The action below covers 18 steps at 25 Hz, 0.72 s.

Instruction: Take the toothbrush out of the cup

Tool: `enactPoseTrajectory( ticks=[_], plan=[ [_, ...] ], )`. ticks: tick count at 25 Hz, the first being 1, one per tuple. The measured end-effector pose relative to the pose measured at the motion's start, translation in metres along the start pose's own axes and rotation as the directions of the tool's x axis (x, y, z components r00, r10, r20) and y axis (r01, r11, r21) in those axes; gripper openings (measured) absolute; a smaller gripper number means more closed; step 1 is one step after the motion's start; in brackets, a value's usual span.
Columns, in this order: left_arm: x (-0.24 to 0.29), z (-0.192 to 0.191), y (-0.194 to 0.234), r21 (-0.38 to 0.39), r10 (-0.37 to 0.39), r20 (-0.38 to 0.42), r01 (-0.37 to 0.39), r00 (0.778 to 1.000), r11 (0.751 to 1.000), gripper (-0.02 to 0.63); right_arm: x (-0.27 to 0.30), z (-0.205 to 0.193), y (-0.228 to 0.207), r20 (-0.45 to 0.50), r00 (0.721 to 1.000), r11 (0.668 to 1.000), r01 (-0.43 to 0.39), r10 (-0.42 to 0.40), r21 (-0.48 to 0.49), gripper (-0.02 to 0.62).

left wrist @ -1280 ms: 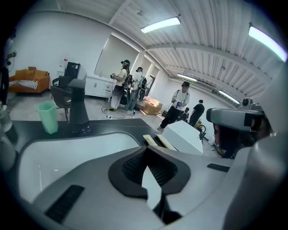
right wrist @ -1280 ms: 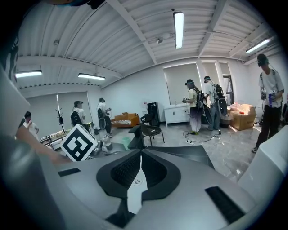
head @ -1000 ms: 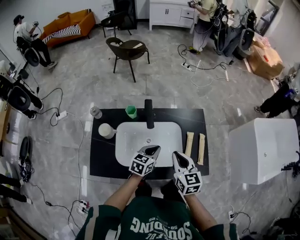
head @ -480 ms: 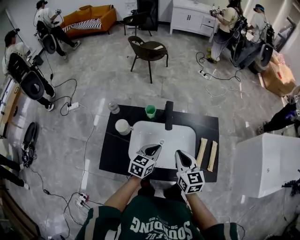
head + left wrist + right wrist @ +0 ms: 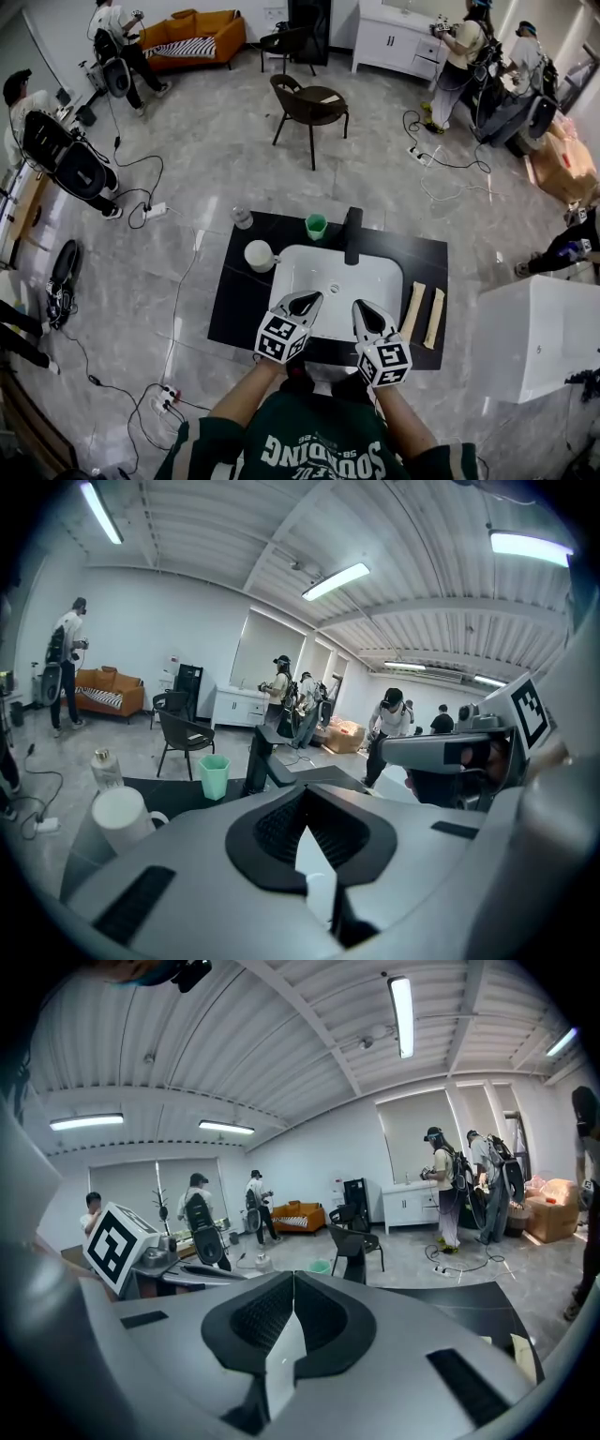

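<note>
A green cup stands at the back of the black counter, just left of the black faucet. In the left gripper view the green cup is small, and I cannot make out a toothbrush in it. My left gripper hovers over the front rim of the white sink, shut and empty. My right gripper is beside it, also shut and empty. Both point toward the faucet, well short of the cup. In each gripper view the jaws meet, left gripper and right gripper.
A white mug and a small bottle stand on the counter's left. Two beige rolled towels lie at its right. A white box-like unit stands to the right. Chairs, cables and several people fill the floor beyond.
The head view has swung, so the counter sits further right in the picture. Both grippers have edged forward over the sink's front rim and stay shut.
</note>
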<state>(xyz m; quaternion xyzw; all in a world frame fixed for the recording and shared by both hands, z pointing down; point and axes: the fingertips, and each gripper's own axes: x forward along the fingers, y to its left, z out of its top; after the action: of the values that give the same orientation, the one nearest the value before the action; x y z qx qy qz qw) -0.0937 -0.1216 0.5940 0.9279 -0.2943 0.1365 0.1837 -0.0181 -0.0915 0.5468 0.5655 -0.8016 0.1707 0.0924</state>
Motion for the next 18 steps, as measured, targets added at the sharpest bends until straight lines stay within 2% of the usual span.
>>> enactPoseTrajectory(
  ticks=[18],
  plan=[
    [-0.01,0.001,0.015,-0.012,-0.004,0.006,0.004,1.0,1.0,0.011,0.009,0.001,0.013,-0.01,1.0,1.0,0.001,-0.001,-0.013,0.04]
  ],
)
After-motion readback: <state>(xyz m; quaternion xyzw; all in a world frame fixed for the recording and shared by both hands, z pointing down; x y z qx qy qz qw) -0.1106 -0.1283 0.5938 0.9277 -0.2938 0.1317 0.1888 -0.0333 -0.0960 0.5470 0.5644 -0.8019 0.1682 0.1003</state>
